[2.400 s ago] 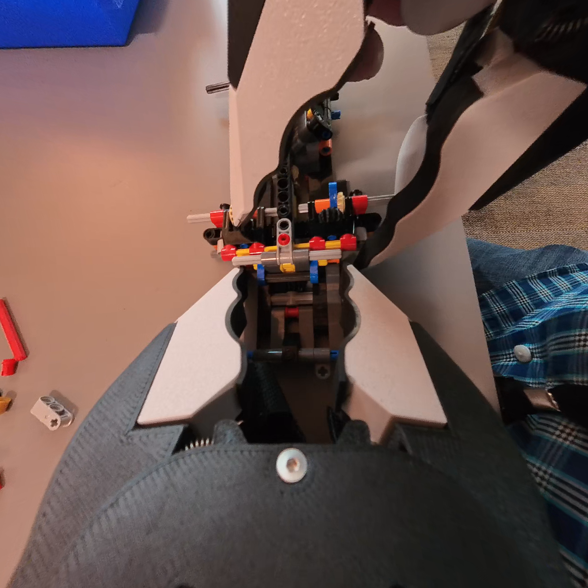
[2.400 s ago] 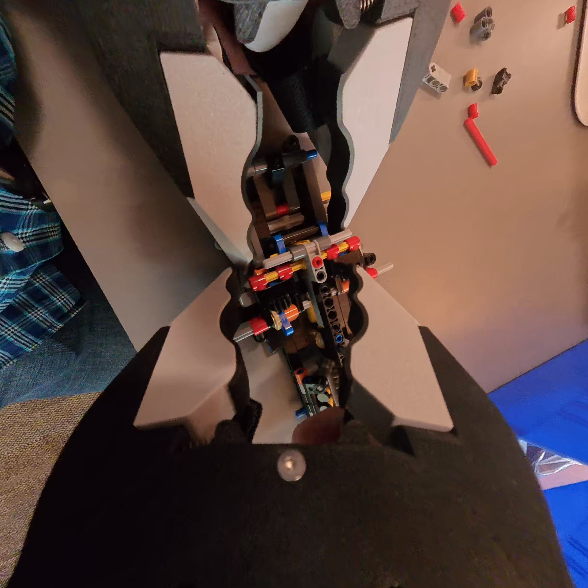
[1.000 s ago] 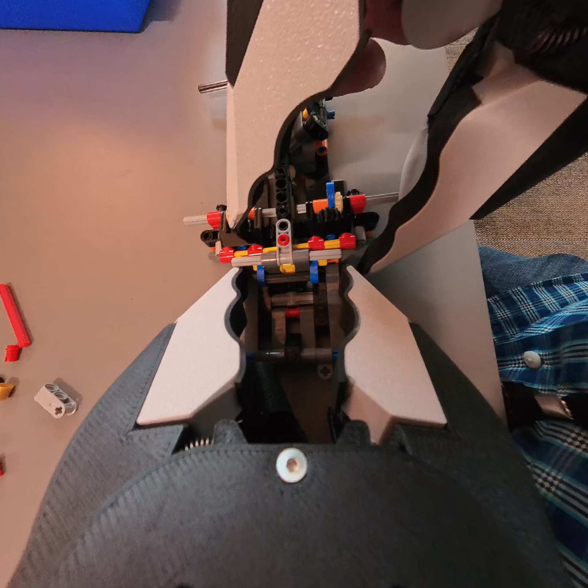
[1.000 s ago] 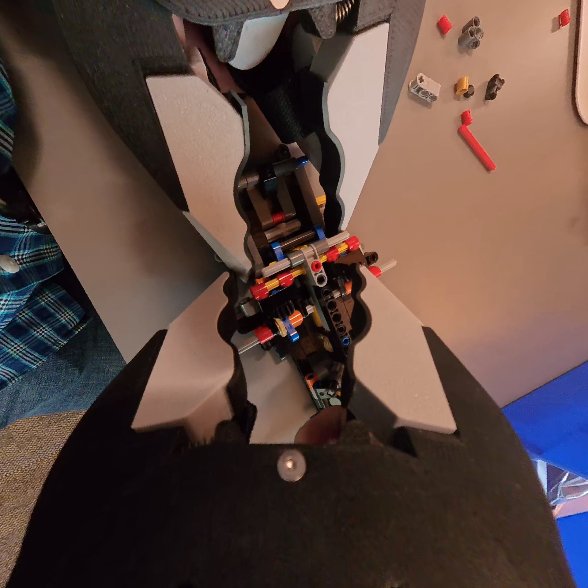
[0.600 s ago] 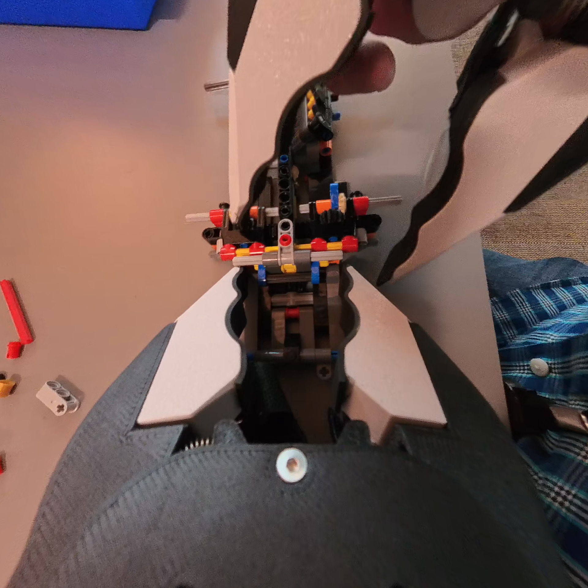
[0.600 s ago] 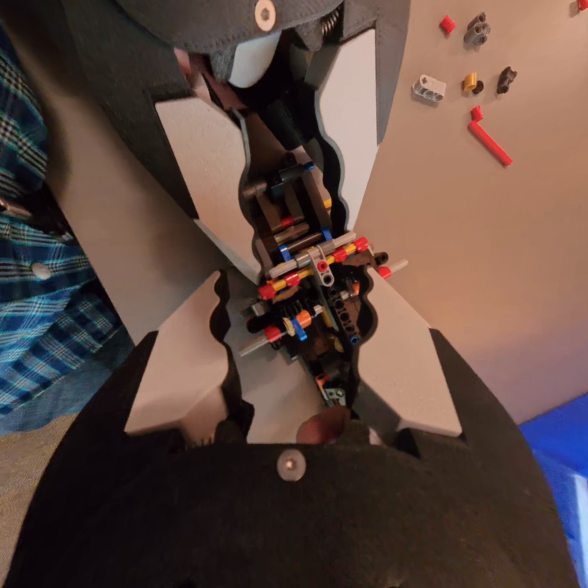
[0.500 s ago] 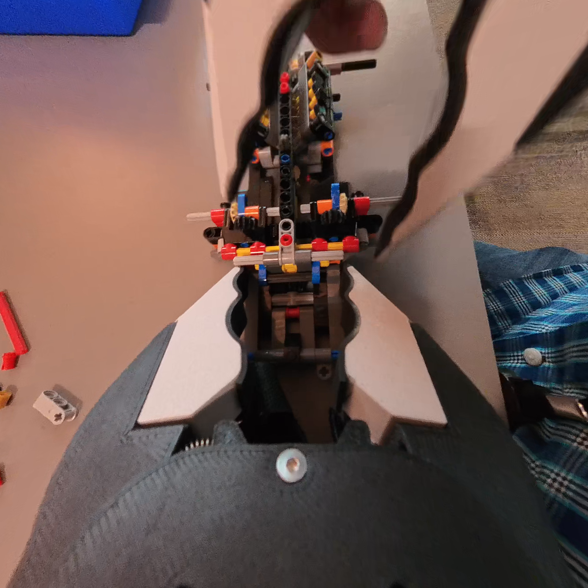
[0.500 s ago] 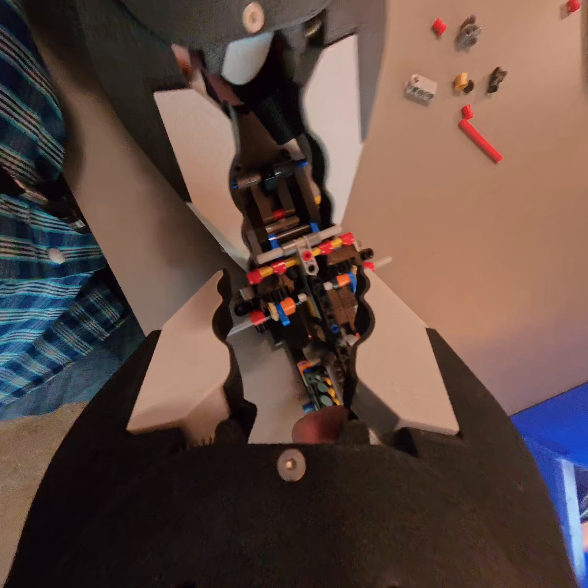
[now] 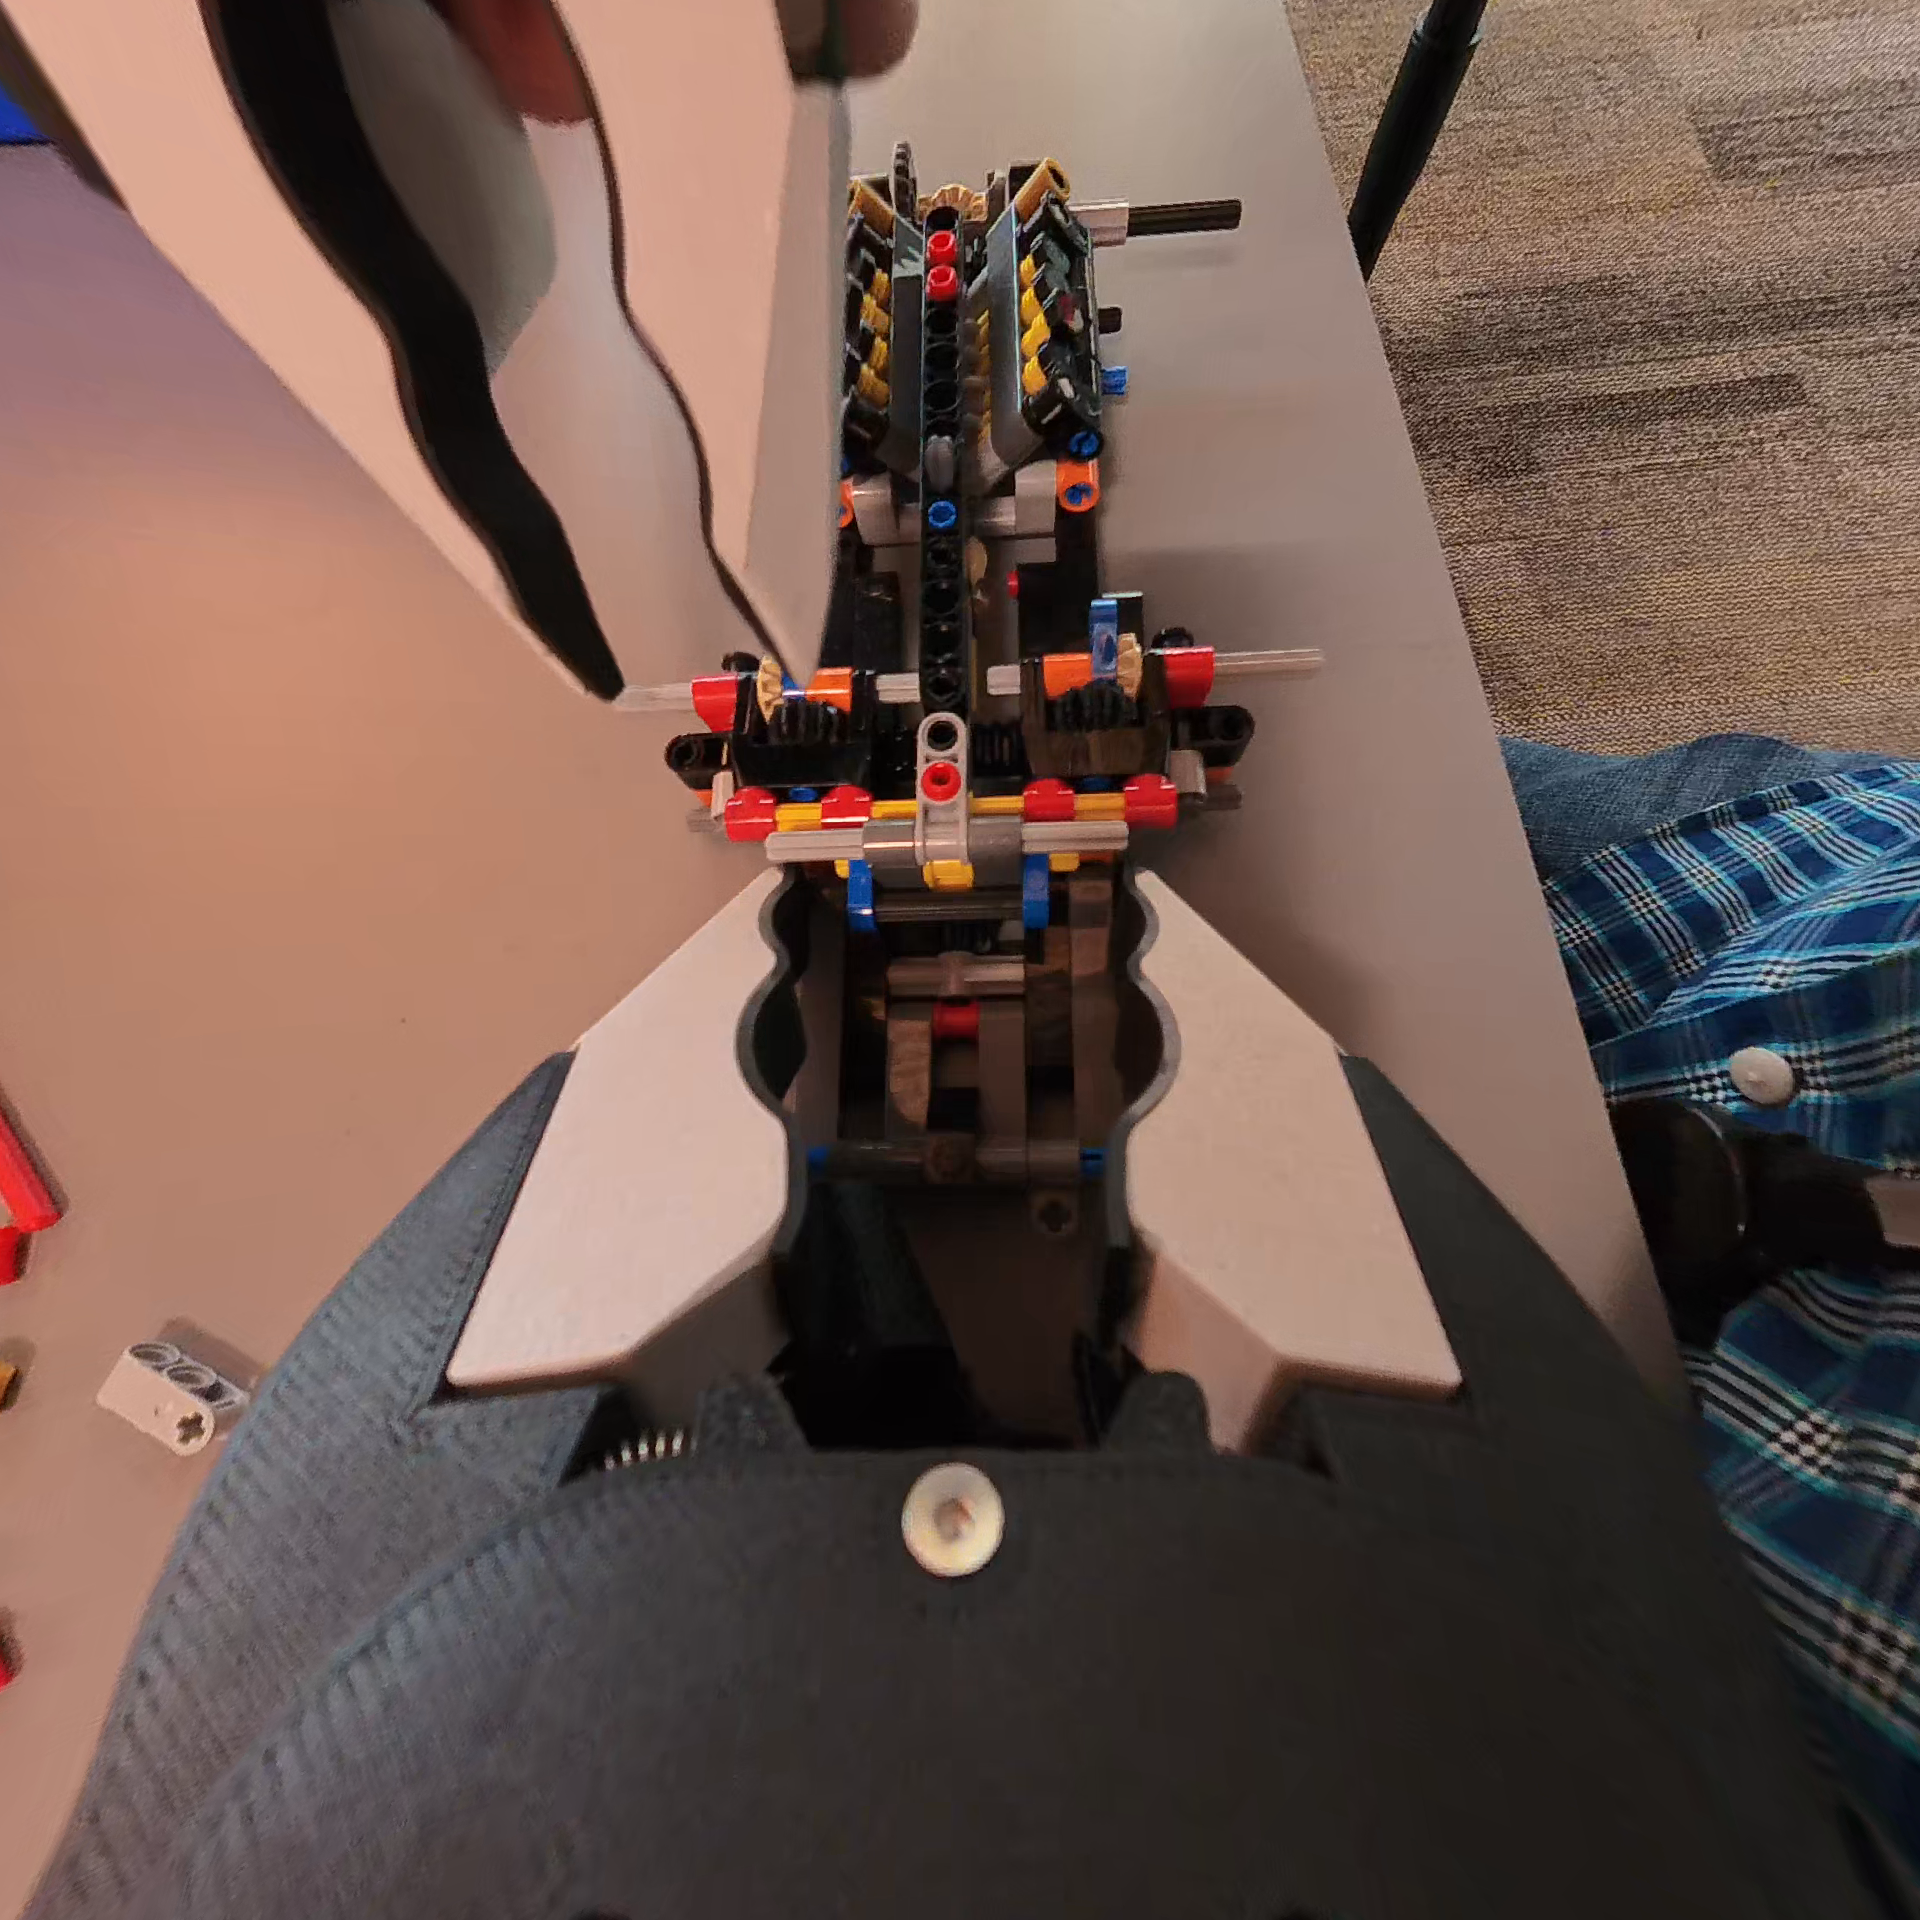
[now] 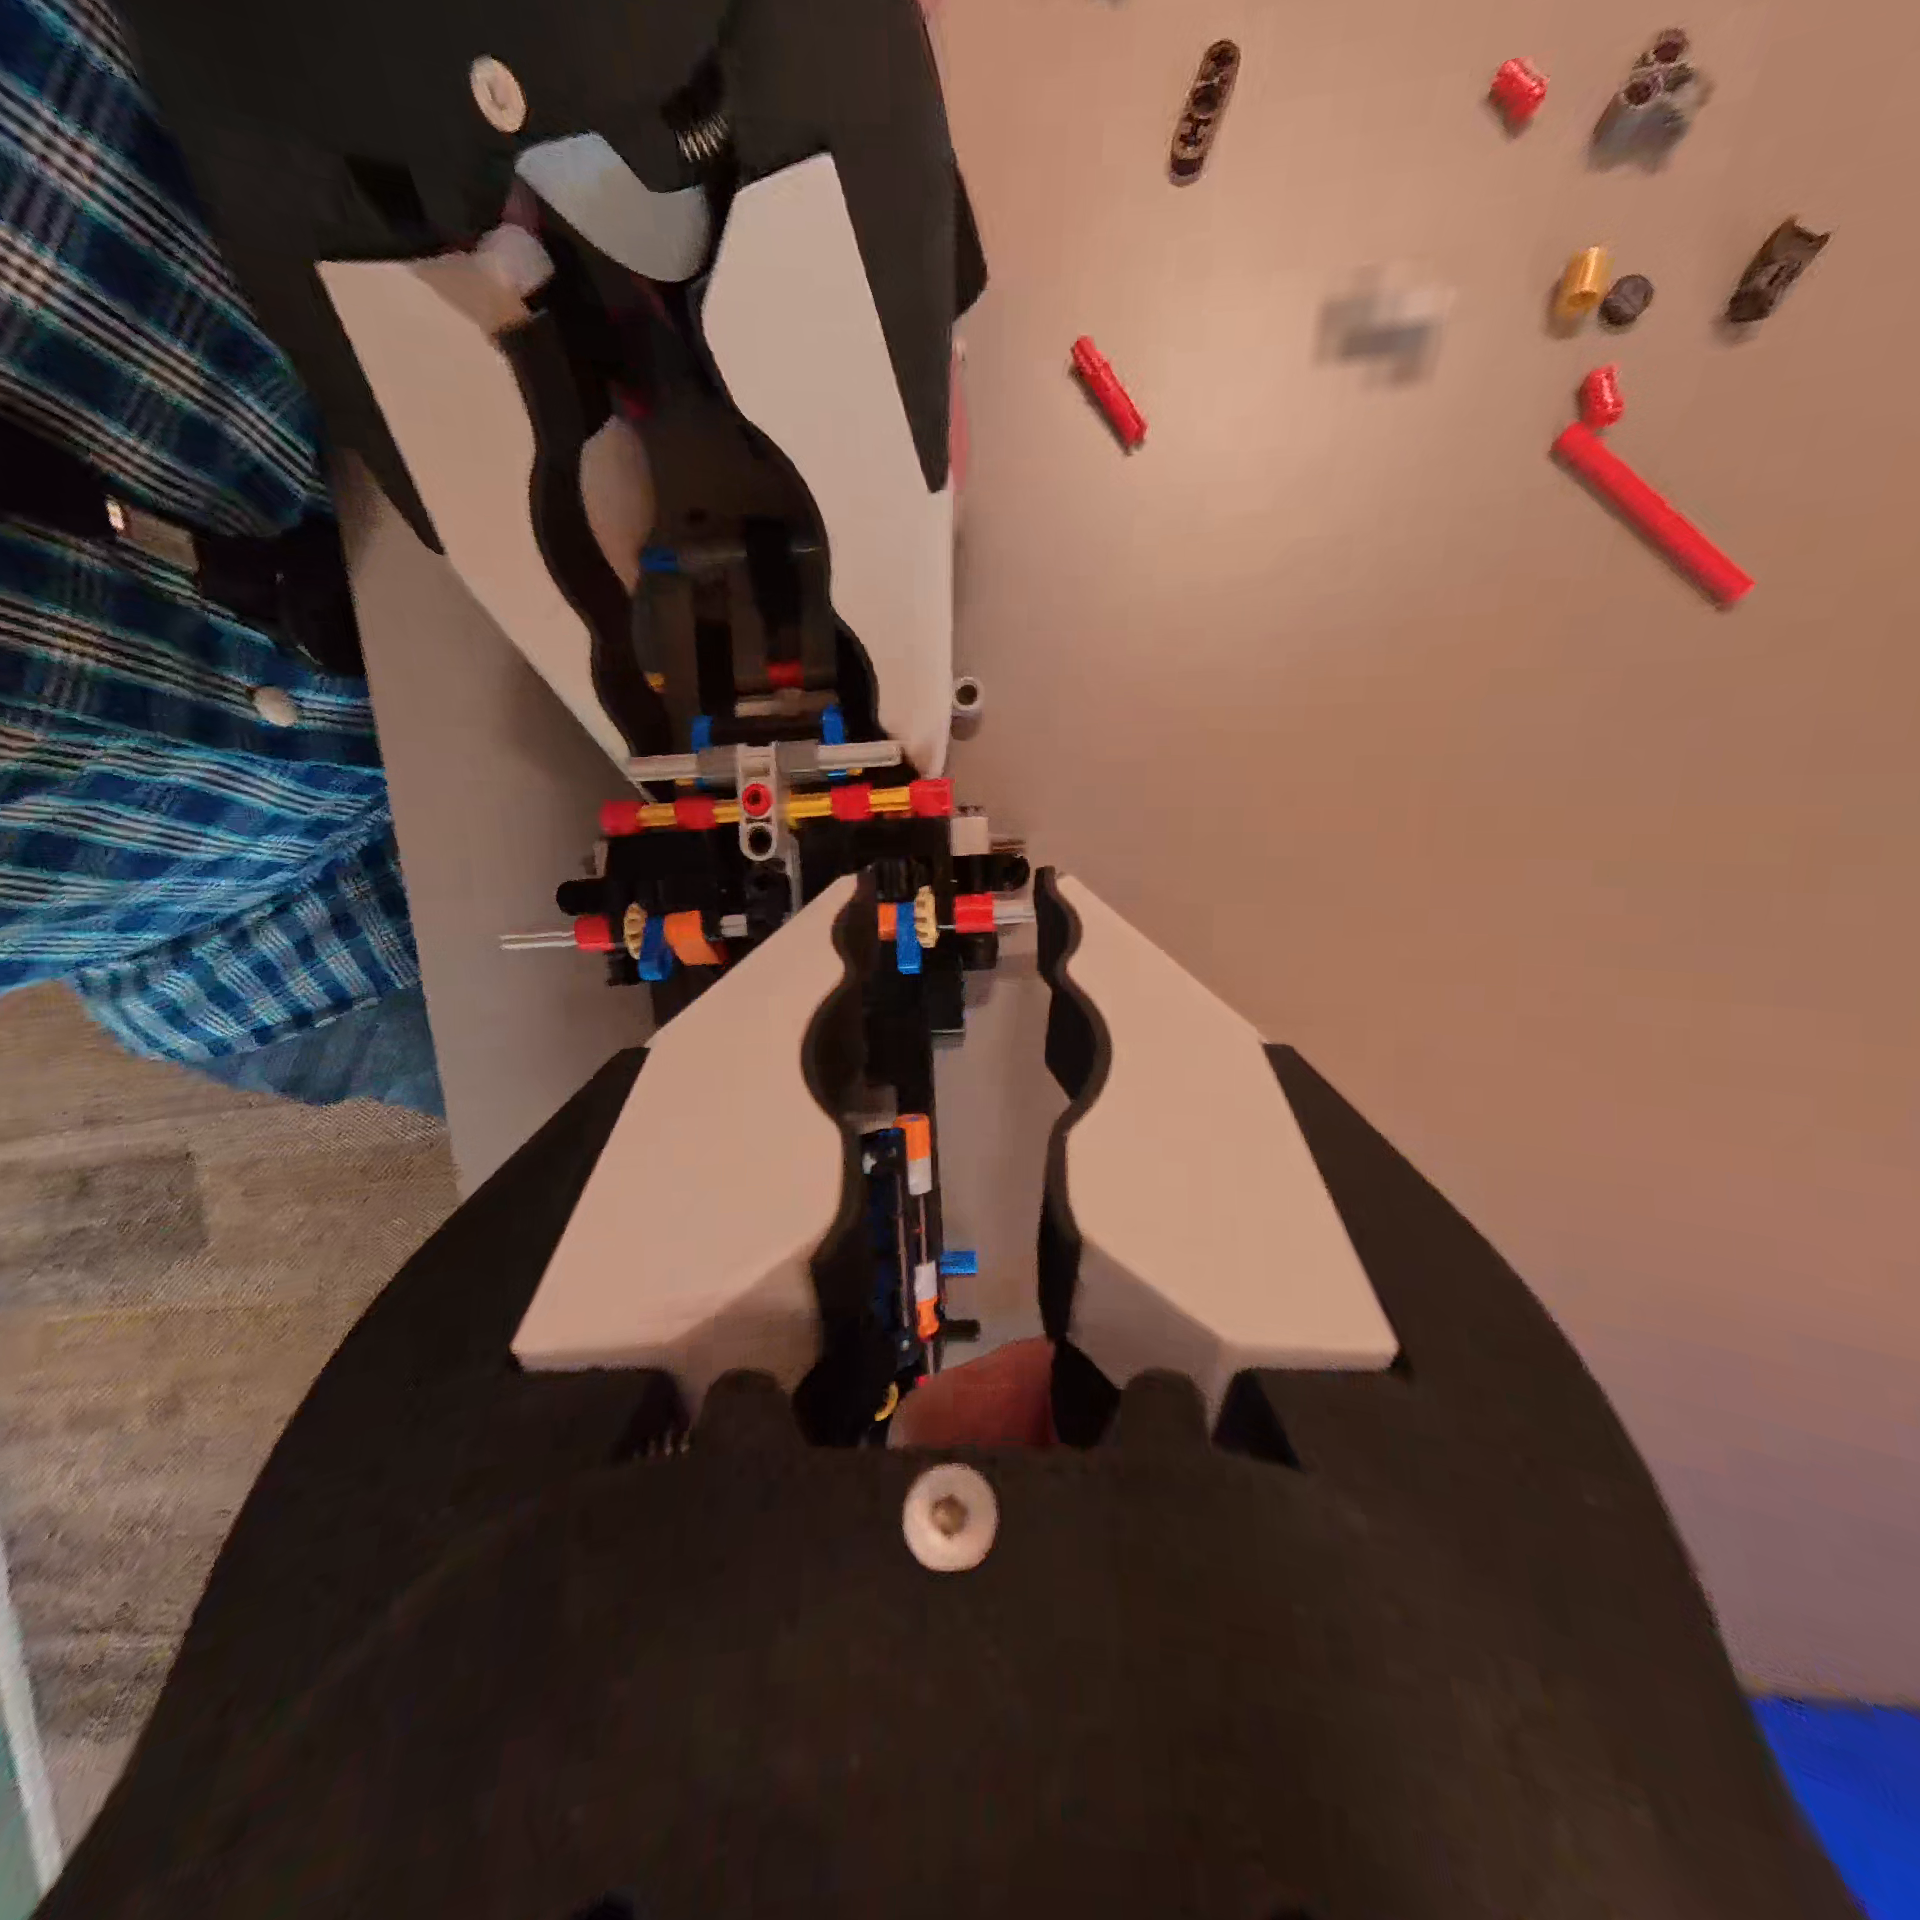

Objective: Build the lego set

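Observation:
The lego model (image 9: 940, 582), a long black chassis with red, yellow, orange and blue pins and cross axles, lies near the edge of the tan table (image 9: 260, 727). My left gripper (image 9: 956, 883) is shut on its near end. It also shows at the top of the right wrist view (image 10: 774, 764). My right gripper (image 10: 940, 883) is partly open and straddles the side axle with the orange and red bushes (image 10: 971, 914). A thin gap shows at the axle's tip. In the left wrist view the right gripper (image 9: 707, 670) comes in from the upper left.
Loose parts lie on the table: a long red axle (image 10: 1652, 514), a short red piece (image 10: 1110, 395), a yellow bush (image 10: 1579, 281), a black beam (image 10: 1205, 109) and a pale connector (image 9: 177, 1392). A person in a plaid shirt (image 9: 1766, 935) sits at the table's edge, with carpet (image 9: 1662, 312) beyond it. The left gripper's tips are roughly 6 centimetres from the right gripper's.
My right gripper let go of the model's far end, opened wide, swung across to the side axle and narrowed around it. The left gripper kept its hold and did not move.

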